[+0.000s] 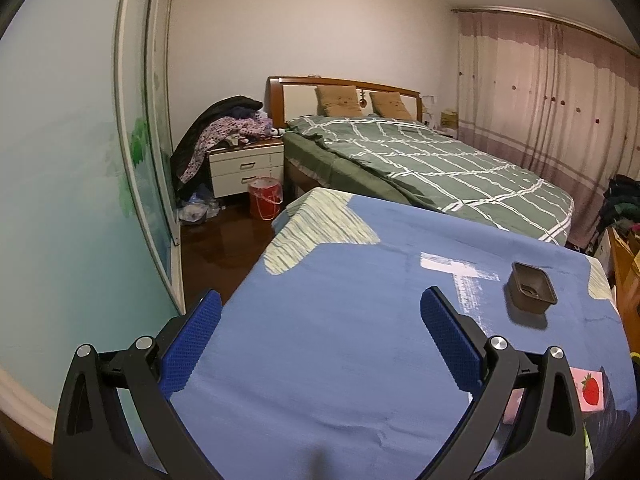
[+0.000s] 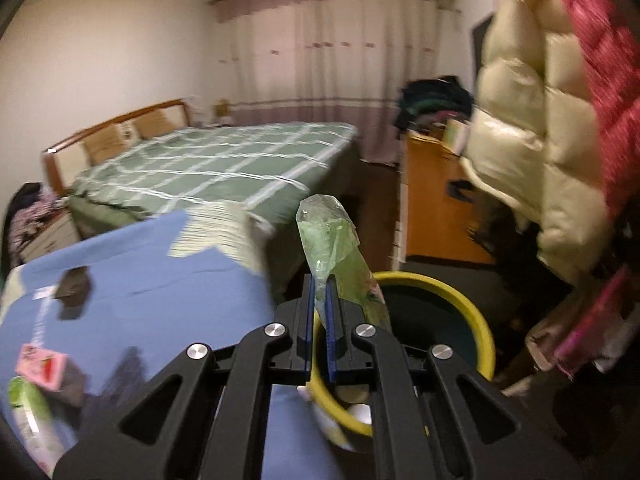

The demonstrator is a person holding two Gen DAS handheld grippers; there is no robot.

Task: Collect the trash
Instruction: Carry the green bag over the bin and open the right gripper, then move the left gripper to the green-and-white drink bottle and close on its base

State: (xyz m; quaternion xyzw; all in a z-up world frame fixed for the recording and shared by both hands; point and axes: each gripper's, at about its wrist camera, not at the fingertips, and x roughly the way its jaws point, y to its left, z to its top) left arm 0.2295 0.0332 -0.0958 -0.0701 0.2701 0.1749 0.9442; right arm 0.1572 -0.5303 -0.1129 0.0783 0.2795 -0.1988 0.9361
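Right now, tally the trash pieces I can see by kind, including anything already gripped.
Green plastic wrapper, in the right hand-held gripper: 1
Dark plastic tray: 1
Pink strawberry carton: 1
Green-labelled bottle: 1
Total: 4

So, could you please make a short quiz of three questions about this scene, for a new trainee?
1. True or false: the right gripper is shut on a green plastic wrapper.
2. Which item stands on the blue cloth ahead of the open left gripper?
A. a dark plastic tray
B. a glass cup
C. a metal spoon
3. Fill in: in the right wrist view, the bin below the wrapper has a ____ rim.

Key: 1 true; 2 A; 3 yellow.
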